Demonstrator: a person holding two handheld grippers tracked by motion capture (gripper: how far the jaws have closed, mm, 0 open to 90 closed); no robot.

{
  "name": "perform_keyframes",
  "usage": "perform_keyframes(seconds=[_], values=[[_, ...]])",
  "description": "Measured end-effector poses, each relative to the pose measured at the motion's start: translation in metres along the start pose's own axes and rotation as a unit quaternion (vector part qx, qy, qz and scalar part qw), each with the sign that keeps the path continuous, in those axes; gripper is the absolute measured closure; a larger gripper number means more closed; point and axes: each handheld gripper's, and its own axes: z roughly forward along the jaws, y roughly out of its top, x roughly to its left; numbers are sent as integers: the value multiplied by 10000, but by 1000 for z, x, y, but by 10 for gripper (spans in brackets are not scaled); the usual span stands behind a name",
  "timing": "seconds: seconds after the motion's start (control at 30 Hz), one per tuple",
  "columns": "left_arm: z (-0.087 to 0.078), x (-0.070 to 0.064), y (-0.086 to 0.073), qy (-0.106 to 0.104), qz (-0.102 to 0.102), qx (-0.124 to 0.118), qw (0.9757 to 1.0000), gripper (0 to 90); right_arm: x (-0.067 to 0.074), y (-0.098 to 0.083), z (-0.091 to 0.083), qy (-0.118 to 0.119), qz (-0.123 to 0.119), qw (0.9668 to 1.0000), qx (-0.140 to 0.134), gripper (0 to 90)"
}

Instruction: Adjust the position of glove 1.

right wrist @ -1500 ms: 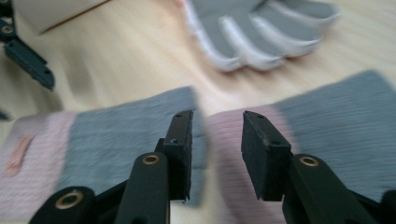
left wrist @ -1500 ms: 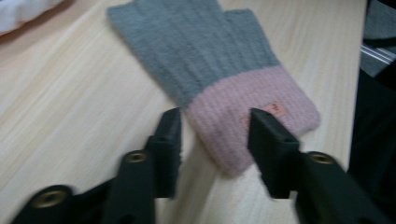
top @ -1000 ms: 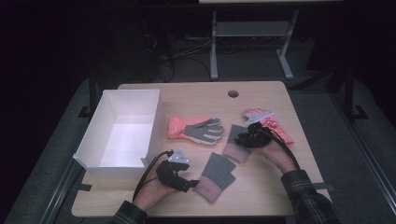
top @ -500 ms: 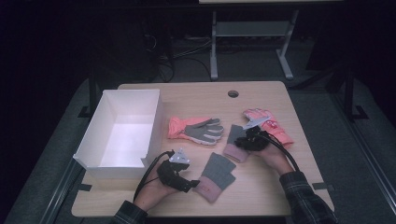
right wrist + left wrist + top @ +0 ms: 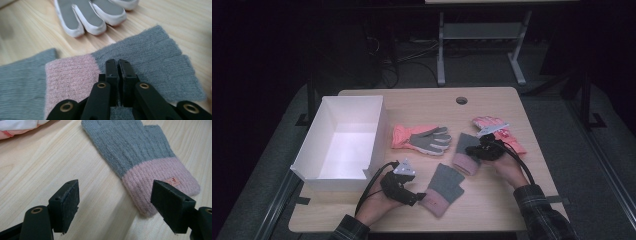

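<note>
A light wooden table [image 5: 422, 102] carries a white box [image 5: 343, 140] at nine o'clock and four gloves: two grey-and-pink knit gloves [image 5: 443, 189] toward six, an orange work glove [image 5: 421, 138] at centre, a pink glove [image 5: 488, 122] at three.

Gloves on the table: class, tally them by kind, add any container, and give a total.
Knit gloves, grey with pink cuff: 2
Coral gloves with grey palm: 2
White box: 1
Total: 5

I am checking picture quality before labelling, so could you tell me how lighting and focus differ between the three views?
High view: table lit, surroundings nearly black, white box bright inside. Left gripper view: evenly lit, knit glove sharp, near jaws soft. Right gripper view: second knit glove sharp by the jaws, white-edged glove behind slightly blurred.
</note>
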Motion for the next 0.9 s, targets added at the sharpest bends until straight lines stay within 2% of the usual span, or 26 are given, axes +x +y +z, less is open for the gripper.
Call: perform_keyframes(seconds=[0.17, 0.4, 0.5, 0.6, 0.67, 0.83, 0.9], values=[[-1, 0, 0, -9, -11, -20, 10000, 227, 10, 2, -14, 20, -60, 9999, -158, 868], [-1, 0, 1, 8, -8, -31, 10000, 224, 31, -1, -35, 29, -127, 9994, -328, 867], [-2, 0, 1, 37, 41, -54, 10000, 223, 43, -4, -39, 57, -155, 9994, -292, 867], [-2, -1, 1, 12, -55, -91, 9999, 220, 56, -6, -42, 144, -192, 9992, -321, 867], [-3, -1, 1, 21, -41, -69, 10000, 211, 65, -8, -43, 205, -253, 9990, -291, 867], [-11, -9, -1, -29, 128, -104, 9999, 190, 83, -10, -43, 264, -332, 9987, -288, 867], [-12, -13, -4, -37, 170, -78, 9998, 184, 89, -9, -43, 307, -258, 9987, -307, 867]])
